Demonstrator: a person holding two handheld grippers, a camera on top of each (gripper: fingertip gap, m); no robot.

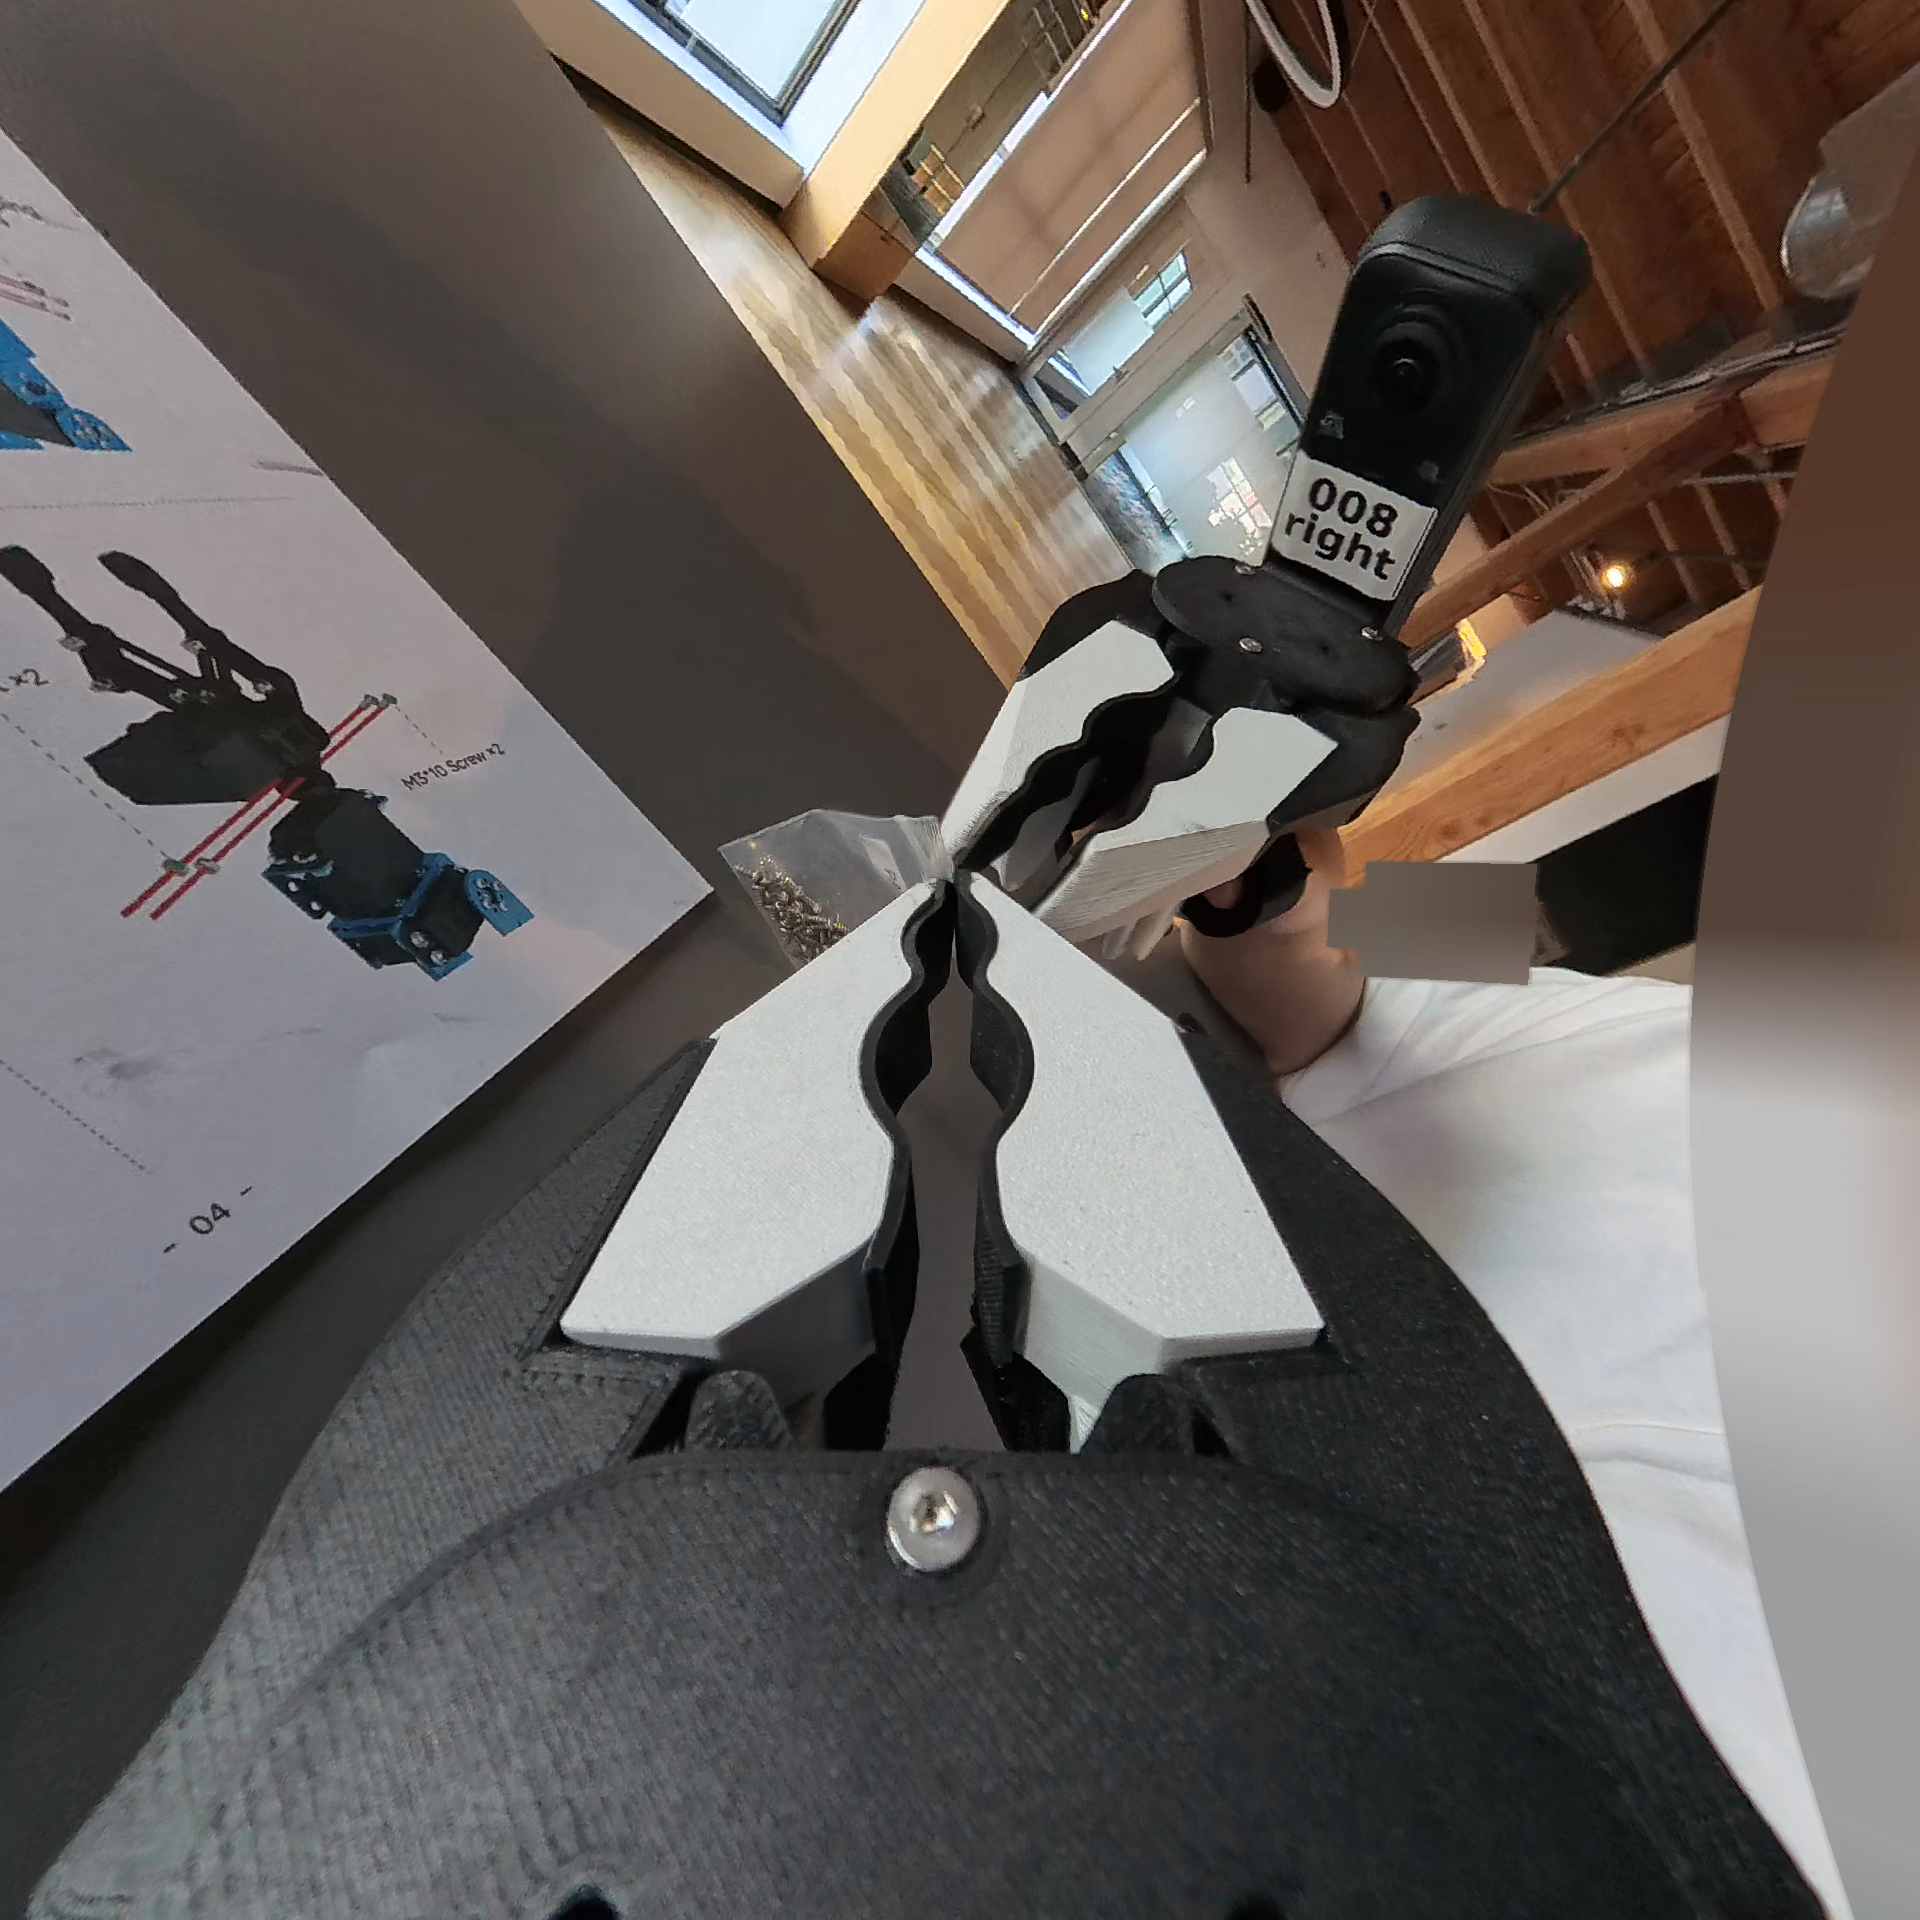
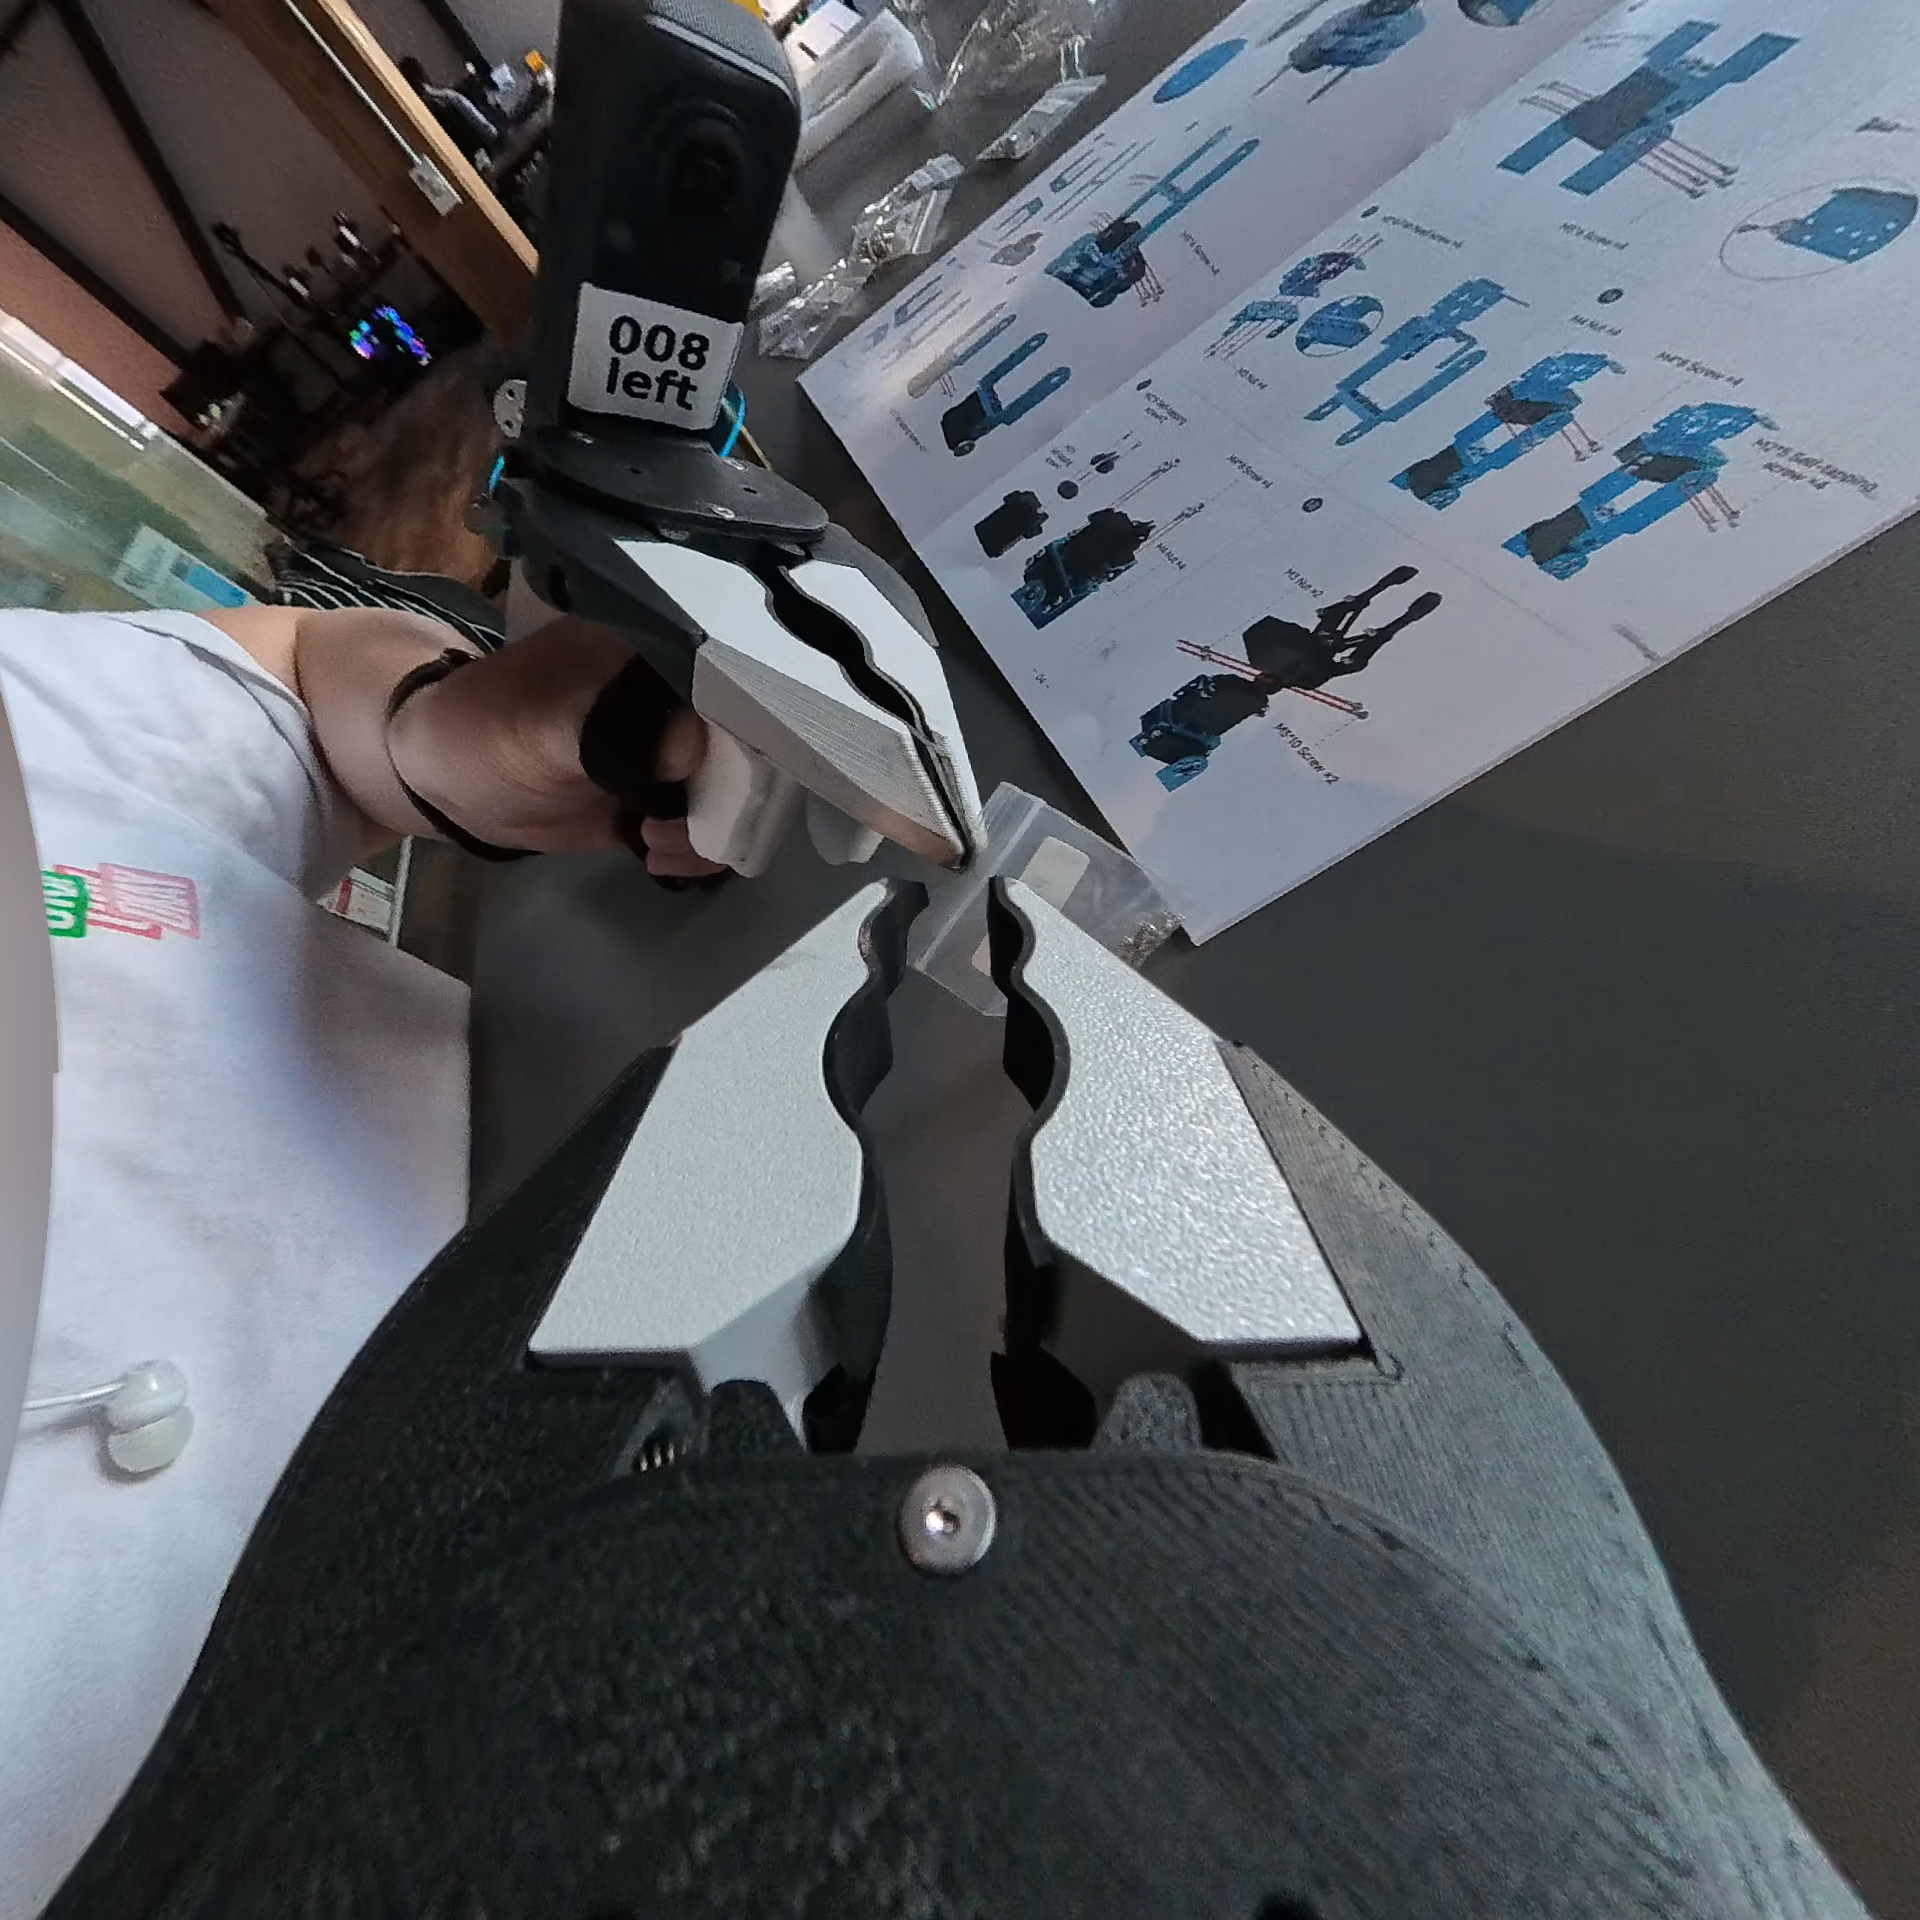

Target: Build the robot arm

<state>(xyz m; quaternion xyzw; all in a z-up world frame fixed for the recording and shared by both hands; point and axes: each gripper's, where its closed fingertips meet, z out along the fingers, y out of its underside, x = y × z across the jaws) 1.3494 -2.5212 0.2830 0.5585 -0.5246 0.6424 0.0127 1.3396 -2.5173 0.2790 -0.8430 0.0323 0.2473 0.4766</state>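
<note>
A small clear plastic bag of screws (image 1: pixel 792 885) hangs between the two grippers above the dark table. My left gripper (image 1: pixel 951 891) is shut on the bag's top edge; in the right wrist view (image 2: pixel 964 852) its tips pinch the bag (image 2: pixel 1049 873) from the upper left. My right gripper (image 2: pixel 948 896) is open, with a strip of the bag's edge lying in the gap between its fingers. I cannot tell whether its pads touch the plastic. In the left wrist view the right gripper (image 1: pixel 971 847) comes in from the upper right, tip to tip with the left one.
A large white instruction sheet (image 2: pixel 1351 468) with blue and black assembly drawings lies on the dark table (image 2: pixel 1558 1091), just beyond the bag; it also shows in the left wrist view (image 1: pixel 260 831). Several more small hardware bags (image 2: pixel 894 229) lie at its far end. A person in a white shirt (image 2: pixel 208 1143) is close behind. Less than 4 cm separates the two grippers' tips.
</note>
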